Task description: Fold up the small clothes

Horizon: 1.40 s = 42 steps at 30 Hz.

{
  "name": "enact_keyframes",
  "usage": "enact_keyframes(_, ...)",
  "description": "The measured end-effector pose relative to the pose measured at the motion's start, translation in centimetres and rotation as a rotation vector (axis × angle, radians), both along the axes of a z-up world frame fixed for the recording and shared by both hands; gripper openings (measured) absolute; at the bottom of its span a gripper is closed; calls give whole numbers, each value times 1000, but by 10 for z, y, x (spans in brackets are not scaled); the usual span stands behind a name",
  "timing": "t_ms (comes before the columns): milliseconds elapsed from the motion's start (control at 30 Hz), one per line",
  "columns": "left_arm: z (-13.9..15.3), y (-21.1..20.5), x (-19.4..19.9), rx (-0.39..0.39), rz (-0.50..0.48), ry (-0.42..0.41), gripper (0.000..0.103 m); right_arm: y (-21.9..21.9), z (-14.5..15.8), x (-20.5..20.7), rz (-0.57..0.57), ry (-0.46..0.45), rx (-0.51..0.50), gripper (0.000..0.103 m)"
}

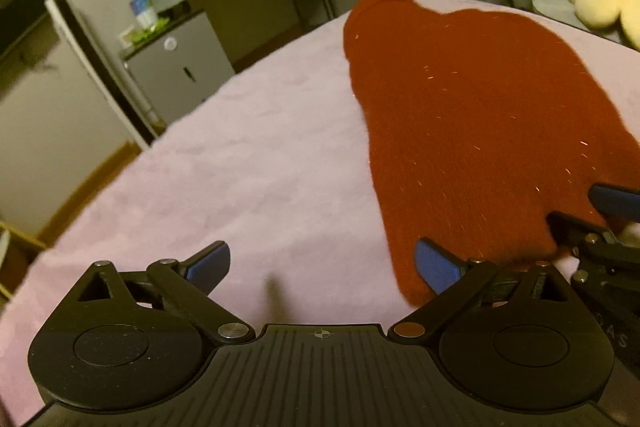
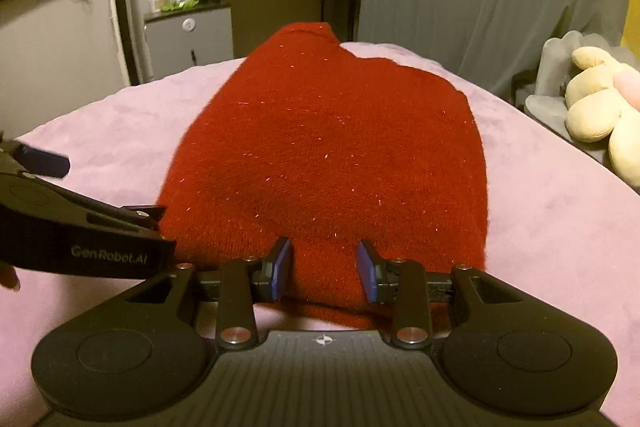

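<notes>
"GenRobot.AI" tool (image 2: 56, 163) (beside red knit (image 2: 328, 155))

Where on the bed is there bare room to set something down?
Bare purple bedspread lies left of the red knit garment, and a strip on its right toward the plush toy. The near hem is crowded by both hand-held grippers, left and right.

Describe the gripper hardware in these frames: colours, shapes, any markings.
Both are the same build. The left gripper and right gripper have matte black bodies with a ribbed centre panel, a small crosshair mark, two round side housings and silver pivot pins on black linkage bars. The fingertips carry blue pads. White "GenRobot.AI" lettering shows on the left unit's side. No cables are visible.
</notes>
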<state>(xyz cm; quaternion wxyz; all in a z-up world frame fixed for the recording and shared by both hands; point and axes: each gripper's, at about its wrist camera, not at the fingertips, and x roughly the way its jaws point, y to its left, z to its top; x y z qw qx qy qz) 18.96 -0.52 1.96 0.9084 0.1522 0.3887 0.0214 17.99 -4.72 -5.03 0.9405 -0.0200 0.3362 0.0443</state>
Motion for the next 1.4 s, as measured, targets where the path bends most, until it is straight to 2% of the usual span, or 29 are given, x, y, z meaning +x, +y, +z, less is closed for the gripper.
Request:
enact_keyframes(33,5,-1,-7,4,-12,3,101,-1,4,-5,2,24,1,44)
enact_keyframes(67,10,-1,-14,6,-24,4,101,-3,7,-11,-5,71,4,61)
enact_keyframes(100,14,-2,-23,1,-40,5,101,-5,7,-18,-20,123,17,63)
enact_keyframes(167,21,-2,-36,-14,-59,-2,102,-17,3,-38,-44,200,114,67)
enact_keyframes(200,24,-2,-42,-22,-61,-9,102,-23,1,-49,-54,218,166,72)
enact_keyframes(233,27,-3,-47,-29,-61,-13,103,-27,0,-56,-71,235,193,81)
enact_keyframes(333,36,-5,-57,-53,-55,11,103,-34,3,-69,-114,274,185,89)
enact_keyframes(367,38,-6,-57,-56,-56,23,103,-33,8,-71,-120,279,173,98)
enact_keyframes(500,44,-12,-59,-57,-55,57,103,-33,33,-74,-136,248,135,99)
enact_keyframes(700,53,-8,-56,-115,-5,103,103,-30,55,-71,-155,232,113,99)
enact_keyframes(833,56,-9,-54,-94,3,105,103,-30,60,-58,-189,287,78,99)
enact_keyframes(1200,60,-9,-47,-64,-2,105,103,-31,66,-51,-222,293,58,99)
enact_keyframes(1400,57,-8,-45,-73,7,118,103,-41,68,-51,-254,283,90,99)
